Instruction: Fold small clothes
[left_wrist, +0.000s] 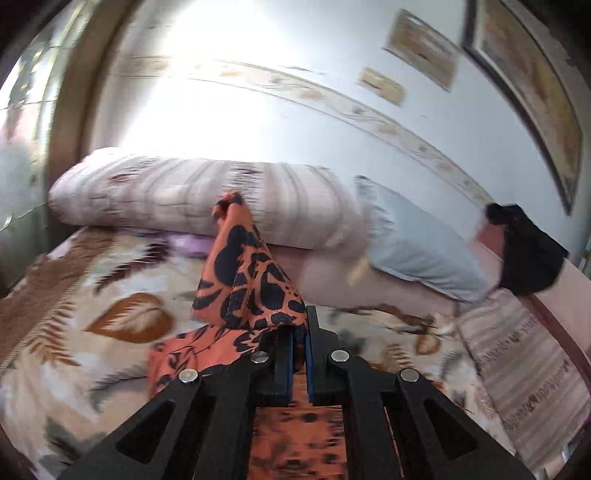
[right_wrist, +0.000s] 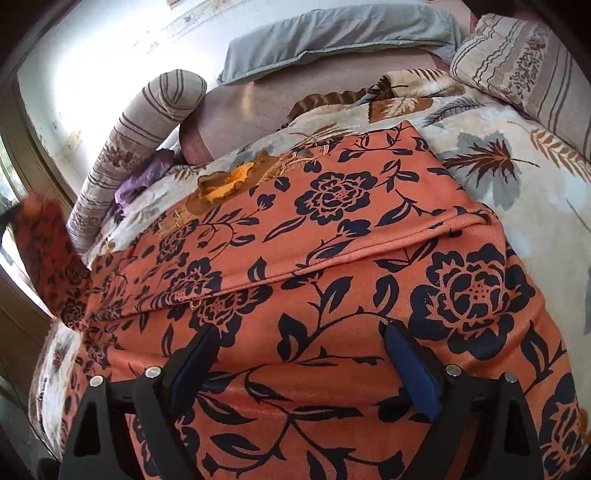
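1. On the bed (right_wrist: 524, 122), over a leaf-print blanket, lies the orange garment (right_wrist: 332, 258) with dark flowers — one layer folded across it.
2. The left claw (left_wrist: 299, 332) is clamped tight on a corner of that garment, the cloth rising in a peak above the jaws.
3. The right claw (right_wrist: 303, 354) stands wide, its blue pads apart over the cloth, gripping nothing.
4. Behind — a striped bolster (right_wrist: 147, 122) and a grey pillow (right_wrist: 332, 40) against the wall.
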